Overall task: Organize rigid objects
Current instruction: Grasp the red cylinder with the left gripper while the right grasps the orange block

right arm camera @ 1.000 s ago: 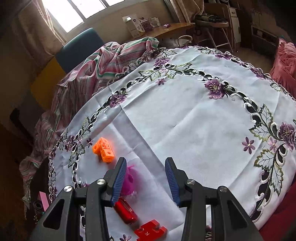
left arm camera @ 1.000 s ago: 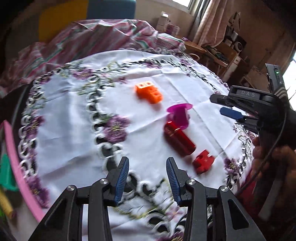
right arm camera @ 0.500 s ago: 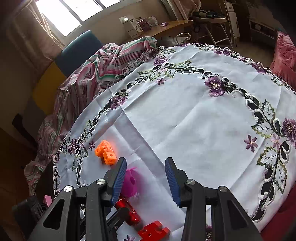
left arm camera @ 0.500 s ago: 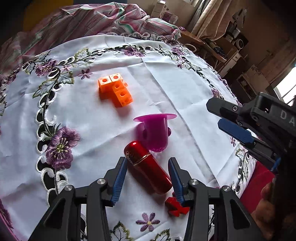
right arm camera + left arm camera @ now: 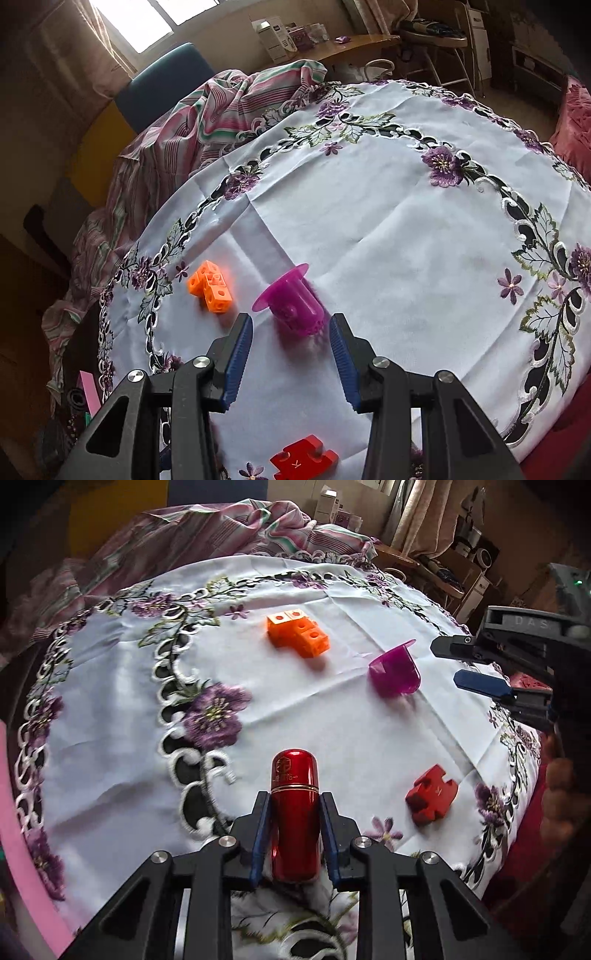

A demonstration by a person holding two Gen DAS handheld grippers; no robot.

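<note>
With the blue pads pressed on both its flanks, this is how things stand, near to far:

Left gripper [image 5: 295,834]: its jaws have just been closing and now clamp the red metal capsule [image 5: 294,805], rounded cap pointing away, lifted clear of the cloth as far as the left wrist view tells.
Right gripper [image 5: 291,354]: jaws parted, nothing between the pads, hovering just short of the purple spool [image 5: 293,304]; in the left wrist view it juts in from the right edge, a hand [image 5: 561,801] under it.
Red puzzle piece [image 5: 431,794]: flat on the tablecloth [image 5: 110,738], right of the capsule, near the table's front edge.
Purple spool: on its side on the white middle of the cloth, flange toward the orange blocks [image 5: 297,632].
Orange blocks: a small joined cluster, further out, left of the spool and apart from it.
Striped fabric [image 5: 221,110]: bunched at the far edge of the table.
Blue chair back [image 5: 162,81]: behind that, below the bright window [image 5: 147,18].
</note>
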